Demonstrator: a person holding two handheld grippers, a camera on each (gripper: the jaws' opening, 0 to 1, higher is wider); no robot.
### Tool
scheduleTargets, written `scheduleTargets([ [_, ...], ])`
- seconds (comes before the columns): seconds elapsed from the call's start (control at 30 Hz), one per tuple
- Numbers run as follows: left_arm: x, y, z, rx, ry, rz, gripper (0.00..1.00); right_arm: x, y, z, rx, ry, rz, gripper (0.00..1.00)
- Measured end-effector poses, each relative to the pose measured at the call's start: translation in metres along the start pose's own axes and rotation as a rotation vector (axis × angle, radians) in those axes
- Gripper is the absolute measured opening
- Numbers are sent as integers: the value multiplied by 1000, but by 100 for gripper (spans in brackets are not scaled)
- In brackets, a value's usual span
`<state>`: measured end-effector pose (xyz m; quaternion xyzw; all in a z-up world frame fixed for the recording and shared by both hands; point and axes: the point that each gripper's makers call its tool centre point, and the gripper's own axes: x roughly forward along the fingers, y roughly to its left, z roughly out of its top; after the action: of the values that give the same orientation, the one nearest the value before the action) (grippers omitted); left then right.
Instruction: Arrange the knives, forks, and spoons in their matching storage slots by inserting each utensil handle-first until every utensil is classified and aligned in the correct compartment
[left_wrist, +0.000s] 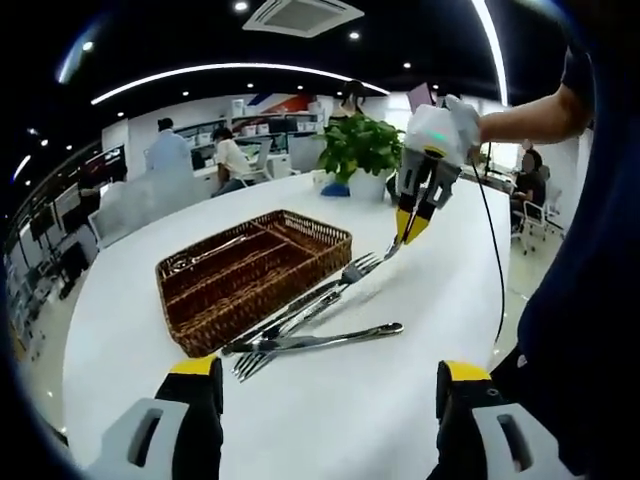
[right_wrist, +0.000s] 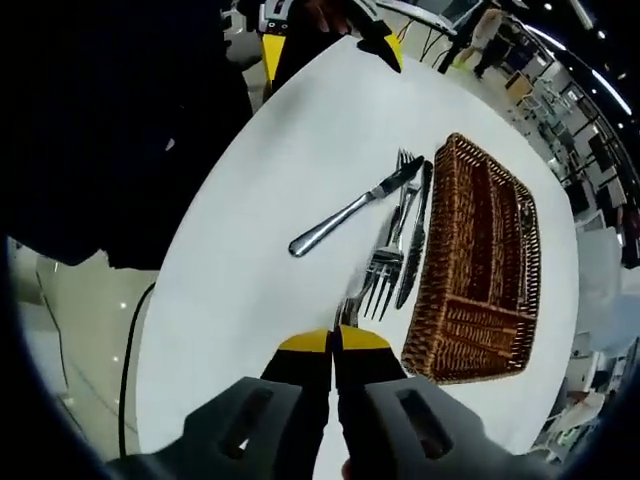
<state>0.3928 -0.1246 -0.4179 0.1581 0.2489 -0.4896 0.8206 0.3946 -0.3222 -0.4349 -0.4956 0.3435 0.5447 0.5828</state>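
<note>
A brown wicker tray (left_wrist: 300, 235) (right_wrist: 480, 330) with long slots lies on the round white table (left_wrist: 330, 420); a few utensils (left_wrist: 205, 257) lie in its far slot. Beside it sits a bundle of forks (left_wrist: 290, 320) (right_wrist: 398, 225) and a dark knife (right_wrist: 415, 235). Another knife (left_wrist: 330, 340) (right_wrist: 350, 212) lies apart at an angle. My right gripper (left_wrist: 405, 235) (right_wrist: 335, 345) is shut on a fork (left_wrist: 365, 266) (right_wrist: 380, 285) at its tine end, low over the table. My left gripper (left_wrist: 327, 385) (right_wrist: 330, 48) is open above the near table edge, holding nothing.
A potted green plant (left_wrist: 360, 148) stands at the far table edge, behind the right gripper. A black cable (left_wrist: 492, 250) hangs from that gripper. People sit at desks beyond the table. Bare table surface (right_wrist: 270, 150) stretches between the left gripper and the utensils.
</note>
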Motion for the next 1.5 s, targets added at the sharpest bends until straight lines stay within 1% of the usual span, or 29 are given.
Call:
scheduleTargets([
  [0.07, 2, -1, 2, 5, -6, -6, 92, -6, -2, 1, -22, 9, -9, 0],
  [0.3, 8, 0, 5, 22, -8, -21, 91, -19, 0, 1, -56, 24, -5, 0],
  [0.4, 10, 3, 7, 29, -9, -23, 91, -25, 0, -1, -91, 51, -8, 0],
  [0.5, 11, 5, 9, 31, -11, -22, 91, -31, -1, -1, -94, 50, -7, 0],
  [0.7, 15, 5, 11, 41, -9, -34, 90, -39, 1, -7, -107, 70, -7, 0],
  [1.3, 21, 10, 17, 46, -13, -35, 90, -69, 6, -28, -75, 90, -26, 0],
  [1.5, 25, 10, 18, 50, -12, -43, 90, -74, 6, -32, -56, 90, -43, 0],
])
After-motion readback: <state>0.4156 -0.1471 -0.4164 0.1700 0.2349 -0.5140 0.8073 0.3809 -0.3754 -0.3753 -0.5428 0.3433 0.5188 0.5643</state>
